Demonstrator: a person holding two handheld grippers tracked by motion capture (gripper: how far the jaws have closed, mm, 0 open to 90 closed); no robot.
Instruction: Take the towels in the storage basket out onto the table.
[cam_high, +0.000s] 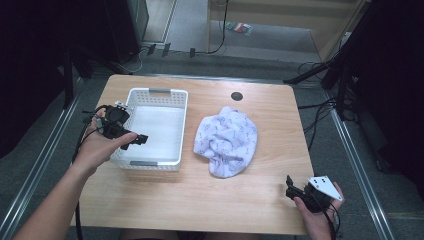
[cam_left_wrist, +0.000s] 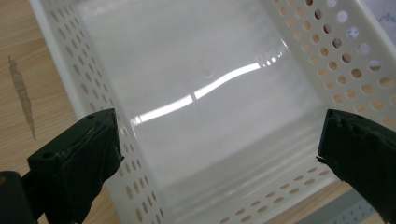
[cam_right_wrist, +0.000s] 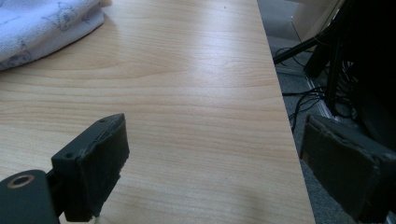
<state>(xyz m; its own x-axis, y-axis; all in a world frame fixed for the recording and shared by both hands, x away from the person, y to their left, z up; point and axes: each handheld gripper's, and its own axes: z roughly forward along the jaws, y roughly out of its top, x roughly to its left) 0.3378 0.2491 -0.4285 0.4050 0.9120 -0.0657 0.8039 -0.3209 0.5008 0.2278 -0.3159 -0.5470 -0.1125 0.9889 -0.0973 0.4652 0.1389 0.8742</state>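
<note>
The person's left forearm reaches in from the near left corner of the wooden table (cam_high: 260, 195), its hand holding the left gripper (cam_high: 131, 141) over the left wall of the white perforated basket (cam_high: 172, 92), jaws spread wide with nothing between them and aimed into the basket's bare interior. The right hand holds the right gripper (cam_high: 290, 187) low at the table's near right corner, jaws likewise wide apart and empty. The crumpled white patterned cloth (cam_high: 227, 141) lies just right of the basket, well apart from the right gripper; no writing is legible.
</note>
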